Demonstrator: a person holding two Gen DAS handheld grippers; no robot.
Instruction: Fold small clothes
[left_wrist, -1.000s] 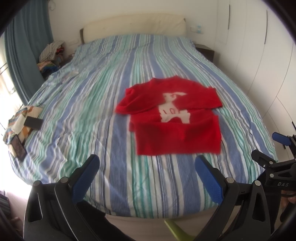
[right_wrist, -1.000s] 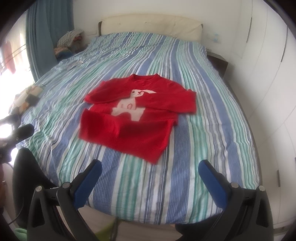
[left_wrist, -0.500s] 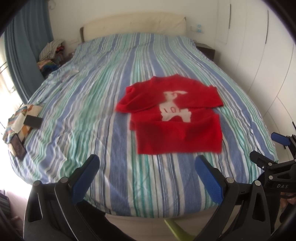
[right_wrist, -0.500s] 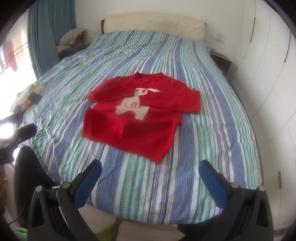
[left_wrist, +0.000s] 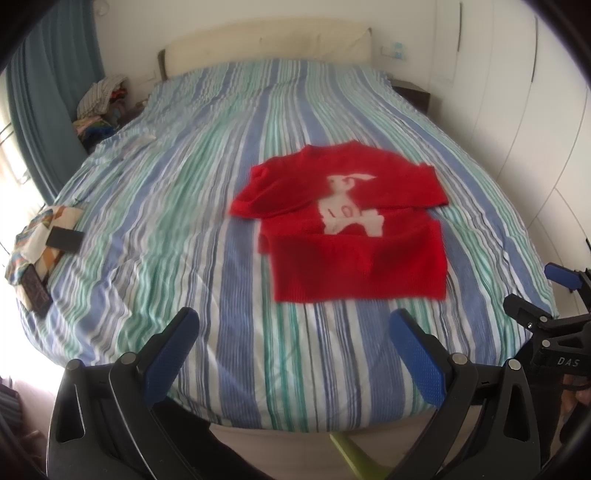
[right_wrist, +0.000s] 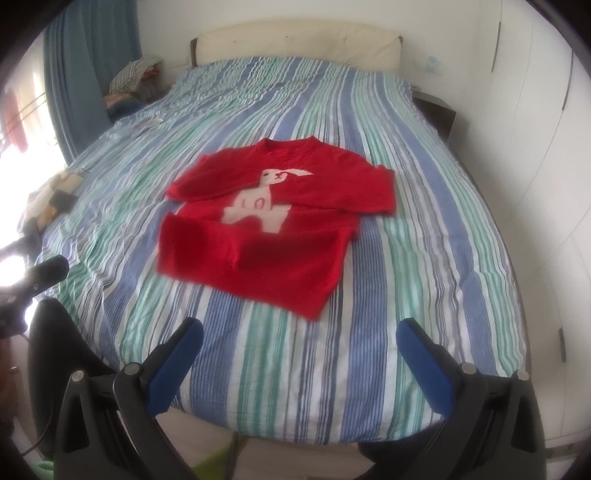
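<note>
— Sweater (left_wrist: 354, 236) in red knit, lying partly folded on the striped bed (left_wrist: 207, 236), hem turned up over the white animal design, sleeves crossed over the chest.

— Both tools?

— Left hand-held gripper (left_wrist: 291, 350) and right hand-held gripper (right_wrist: 303, 354) hover at the near edge, fingers spread wide, holding nothing.

— How will it handle?

— Probably soft, light and limp; likely best pinched at the near folded corners, or it may sag and unfold.

— Anything unclear?

— Blur hides the knit's edges; the layers underneath cannot be seen.
</note>
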